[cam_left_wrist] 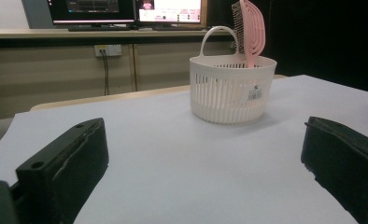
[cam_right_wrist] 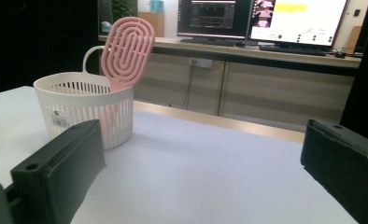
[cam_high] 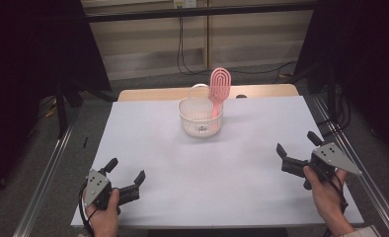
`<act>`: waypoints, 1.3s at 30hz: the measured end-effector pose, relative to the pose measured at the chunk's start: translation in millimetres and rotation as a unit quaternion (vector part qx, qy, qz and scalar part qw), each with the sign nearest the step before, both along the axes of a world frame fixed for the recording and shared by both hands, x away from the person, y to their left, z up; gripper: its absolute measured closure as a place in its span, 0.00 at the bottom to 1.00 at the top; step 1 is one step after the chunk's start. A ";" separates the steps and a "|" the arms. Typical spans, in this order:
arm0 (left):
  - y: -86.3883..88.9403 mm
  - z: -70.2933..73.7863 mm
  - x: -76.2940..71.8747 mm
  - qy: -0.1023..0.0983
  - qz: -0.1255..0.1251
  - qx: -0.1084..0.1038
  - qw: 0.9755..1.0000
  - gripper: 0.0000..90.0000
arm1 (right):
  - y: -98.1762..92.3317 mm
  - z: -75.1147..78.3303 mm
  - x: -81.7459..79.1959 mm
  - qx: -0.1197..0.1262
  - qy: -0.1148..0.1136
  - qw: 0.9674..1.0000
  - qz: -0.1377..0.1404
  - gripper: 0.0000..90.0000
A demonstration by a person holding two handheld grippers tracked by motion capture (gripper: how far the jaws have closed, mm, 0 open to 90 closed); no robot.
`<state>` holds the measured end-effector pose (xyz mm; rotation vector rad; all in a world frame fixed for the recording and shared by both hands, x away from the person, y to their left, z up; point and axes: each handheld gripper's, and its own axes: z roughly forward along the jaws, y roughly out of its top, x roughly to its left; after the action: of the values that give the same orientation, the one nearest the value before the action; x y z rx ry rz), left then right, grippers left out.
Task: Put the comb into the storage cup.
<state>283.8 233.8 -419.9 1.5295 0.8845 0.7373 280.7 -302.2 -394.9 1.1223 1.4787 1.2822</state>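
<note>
Both jaws apart, left gripper and right gripper near me, empty. Pink brush upright in white basket, far centre. I'd approach the brush head from above, squarely.

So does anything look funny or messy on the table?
Nothing is spilled or broken. The only odd bit is the pink hairbrush, which stands head-up in the white basket and leans on its rim, poking well above it. Both claws are open and far from it.
</note>
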 end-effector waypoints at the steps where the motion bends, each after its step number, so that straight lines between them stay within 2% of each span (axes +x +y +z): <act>1: 0.3 0.0 -0.3 0.000 0.003 0.000 1.000 0.01 | -1.7 -0.8 -1.4 0.000 -0.001 1.000 -0.003 0.00; 6: 0.8 -0.1 -1.8 0.002 0.000 0.004 1.000 0.01 | -8.0 -5.9 -8.7 -0.001 -0.001 1.000 -0.015 0.00; 13: 2.3 0.1 -4.5 0.003 0.006 0.001 1.000 0.01 | -13.0 -16.6 -19.0 -0.016 0.006 1.000 -0.024 0.00; 23: 3.8 -0.4 -6.7 0.005 0.007 0.001 1.000 0.01 | -21.3 -22.7 -32.6 -0.005 0.010 0.999 -0.044 0.00; 28: 2.8 -1.0 -7.2 0.006 0.007 0.004 1.000 0.01 | -21.0 -26.6 -37.3 -0.015 0.018 0.999 -0.034 0.00; 33: 3.8 -1.4 -5.8 0.008 0.008 0.009 1.000 0.01 | -21.3 -27.7 -41.4 -0.016 0.013 1.000 -0.022 0.00; 37: 4.6 -1.3 -5.0 0.008 0.007 0.003 1.000 0.01 | -19.8 -29.4 -39.3 -0.023 0.012 1.000 -0.013 0.00; 39: 5.6 -1.3 -3.7 0.009 0.011 -0.002 1.000 0.01 | -19.7 -28.8 -38.2 -0.016 0.010 1.000 -0.010 0.00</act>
<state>280.1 239.5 -421.1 1.5266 0.9170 0.7391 242.5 -321.9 -423.7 1.1298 1.4944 1.2321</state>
